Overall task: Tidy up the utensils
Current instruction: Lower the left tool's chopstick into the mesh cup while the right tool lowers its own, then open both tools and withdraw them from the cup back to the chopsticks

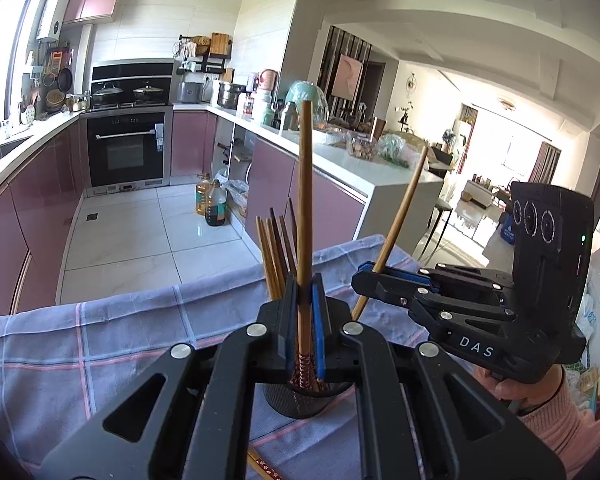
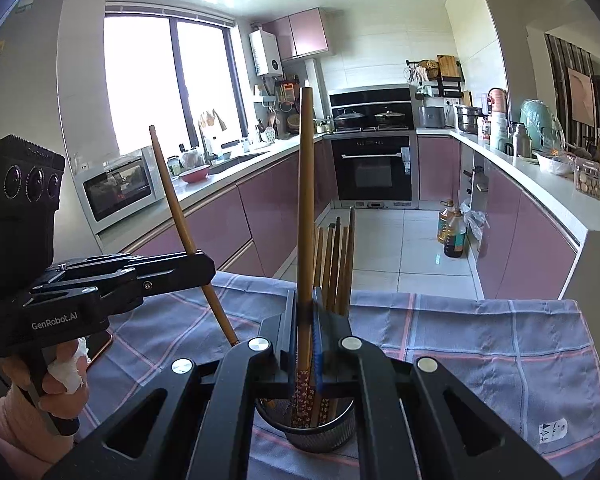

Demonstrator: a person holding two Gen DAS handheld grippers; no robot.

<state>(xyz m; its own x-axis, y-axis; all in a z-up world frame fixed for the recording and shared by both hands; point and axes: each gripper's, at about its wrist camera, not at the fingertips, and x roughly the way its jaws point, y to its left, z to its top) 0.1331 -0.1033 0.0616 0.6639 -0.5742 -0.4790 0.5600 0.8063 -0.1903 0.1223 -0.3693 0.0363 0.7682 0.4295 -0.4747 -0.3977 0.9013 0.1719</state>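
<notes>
Chopstick (image 1: 305, 200) clamped in left tool (image 1: 305, 300).

Each handheld unit is matte black plastic with paired linkage arms joined by round silver pivot screws. The left claw (image 1: 306, 300) and the right claw (image 2: 308, 312) carry blue pads on their inner finger faces. The camera housing at 3 o'clock in the left wrist view has three round lenses and white "DAS" lettering; the other body reads "GenRobot.AI". Both sleeves (image 1: 556, 420) are pink knit.
</notes>
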